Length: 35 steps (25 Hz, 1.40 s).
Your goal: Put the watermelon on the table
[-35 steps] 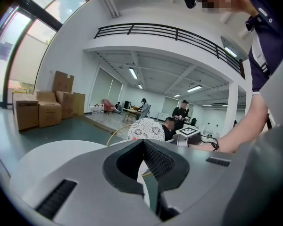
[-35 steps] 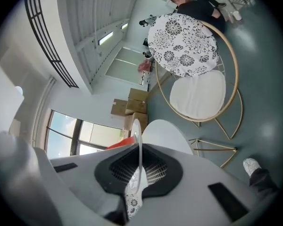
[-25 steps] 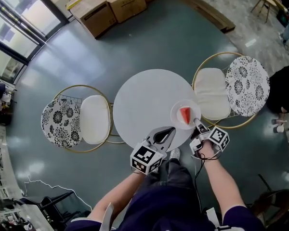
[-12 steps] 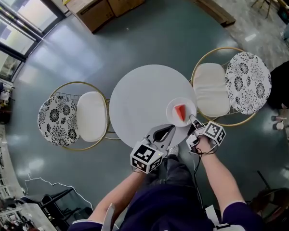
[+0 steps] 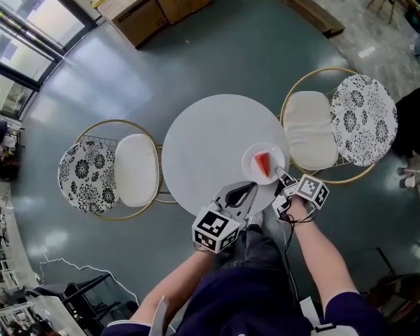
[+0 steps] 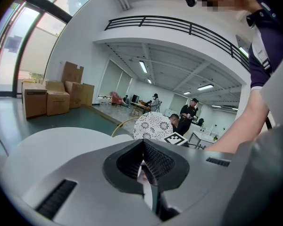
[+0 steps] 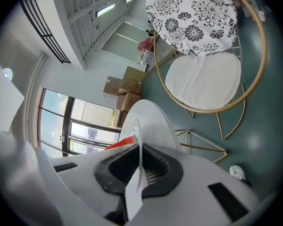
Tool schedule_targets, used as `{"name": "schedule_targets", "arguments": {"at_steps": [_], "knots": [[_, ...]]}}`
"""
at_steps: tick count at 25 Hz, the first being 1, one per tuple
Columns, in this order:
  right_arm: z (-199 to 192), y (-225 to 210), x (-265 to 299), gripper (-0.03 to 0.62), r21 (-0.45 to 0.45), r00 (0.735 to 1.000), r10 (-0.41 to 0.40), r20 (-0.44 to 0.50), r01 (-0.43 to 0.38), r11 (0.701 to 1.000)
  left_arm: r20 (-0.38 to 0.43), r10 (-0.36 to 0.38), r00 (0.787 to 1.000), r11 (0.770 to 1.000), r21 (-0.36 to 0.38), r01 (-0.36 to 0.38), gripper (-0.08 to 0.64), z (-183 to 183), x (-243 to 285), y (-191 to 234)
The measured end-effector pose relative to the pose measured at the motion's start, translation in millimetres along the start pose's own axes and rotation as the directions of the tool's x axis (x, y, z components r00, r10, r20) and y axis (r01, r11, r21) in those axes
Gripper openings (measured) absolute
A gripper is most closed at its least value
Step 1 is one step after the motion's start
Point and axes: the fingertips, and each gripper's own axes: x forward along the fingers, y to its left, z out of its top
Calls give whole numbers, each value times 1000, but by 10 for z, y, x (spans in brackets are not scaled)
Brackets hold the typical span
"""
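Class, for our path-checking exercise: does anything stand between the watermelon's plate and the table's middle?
Nothing visible does. The right claw grips the plate bearing the watermelon at the edge of the otherwise bare table.

The table (image 5: 203,142) has the left chair (image 5: 136,170) just beside it at 9 o'clock and the right chair (image 5: 308,131) at 2 o'clock. The plate (image 5: 251,171) lies on the table at its 4 o'clock edge, with the watermelon (image 5: 264,163) on it. The right gripper (image 5: 278,171) has its jaws on the plate's near rim. The left gripper (image 5: 247,189) hangs over the table's 6 o'clock edge. The boxes (image 5: 154,5) stand well behind, at 11 o'clock.
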Motion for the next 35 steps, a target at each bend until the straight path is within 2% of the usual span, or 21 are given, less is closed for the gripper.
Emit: {"name": "schedule_targets", "arguments": {"at_steps": [9, 16, 21, 27, 32, 35], "knots": [[-43, -64, 20, 14, -90, 996, -81, -38, 77, 993, -9, -15, 1000, 1000, -1, 15, 3, -28, 27, -35], [-51, -71, 23, 26, -221, 978, -200, -54, 184, 958, -18, -26, 1000, 1000, -5, 26, 5, -63, 11, -79], [-47, -62, 30, 44, -322, 956, -288, -61, 254, 912, -27, -33, 999, 999, -4, 33, 5, -91, 2, -113], [-25, -90, 30, 64, -389, 929, -366, -50, 319, 864, -28, -39, 999, 999, 1, 39, 5, -101, -29, -150], [10, -106, -4, 79, -476, 892, -452, 1, 398, 784, -26, -41, 999, 999, 1, 41, 3, -115, -88, -151], [20, -113, -8, 78, -497, 884, -467, 3, 407, 767, -22, -43, 999, 999, 1, 43, 5, -118, -107, -159]]}}
